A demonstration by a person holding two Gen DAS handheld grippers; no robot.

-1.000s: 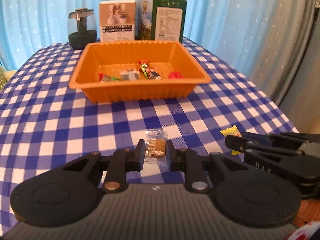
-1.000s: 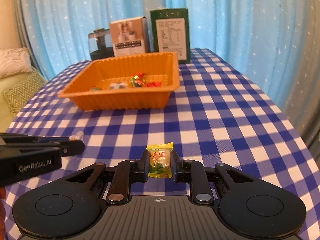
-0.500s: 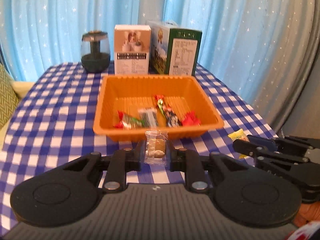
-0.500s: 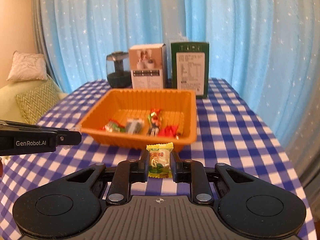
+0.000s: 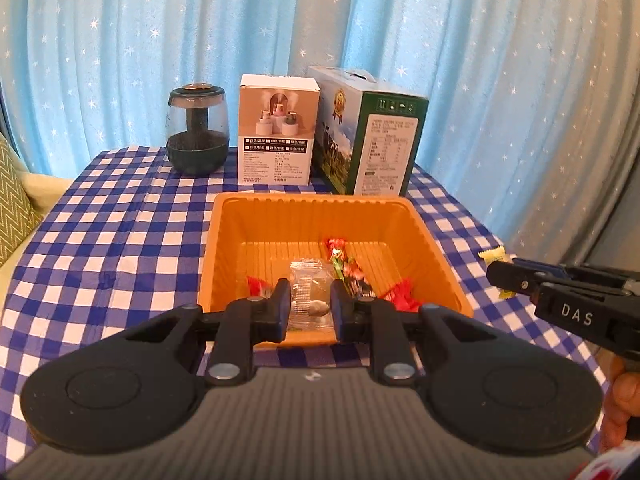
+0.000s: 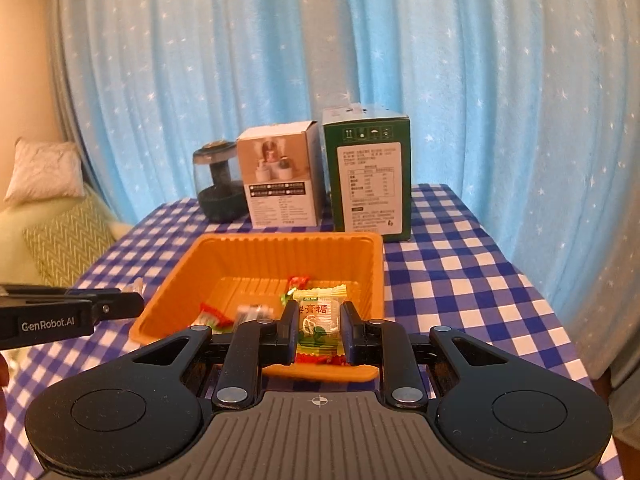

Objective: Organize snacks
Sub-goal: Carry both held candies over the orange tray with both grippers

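An orange ribbed tray (image 5: pixel 228 240) (image 6: pixel 180 272) sits mid-table with several wrapped snacks (image 5: pixel 344 264) (image 6: pixel 216 312) on its floor. My left gripper (image 5: pixel 310 304) is shut on a clear-wrapped brown snack (image 5: pixel 308 296), held above the tray's near edge. My right gripper (image 6: pixel 319 322) is shut on a yellow-green wrapped candy (image 6: pixel 320 316), also held over the tray's near rim. In the left wrist view the right gripper (image 5: pixel 494 272) enters from the right with the yellow candy (image 5: pixel 494 256) at its tip. In the right wrist view the left gripper (image 6: pixel 138 292) reaches in from the left.
Behind the tray stand a dark glass humidifier (image 5: pixel 197 130), a white box (image 5: pixel 278 128) and a green box (image 5: pixel 368 136). The blue-checked tablecloth (image 5: pixel 100 248) ends at blue star curtains (image 5: pixel 120 40). Cushions (image 6: pixel 52 208) lie on a sofa to the left. A hand (image 5: pixel 624 408) shows bottom right.
Both grippers rose off the tablecloth with their snacks and moved forward, from in front of the tray to above its near edge. Both stayed shut.
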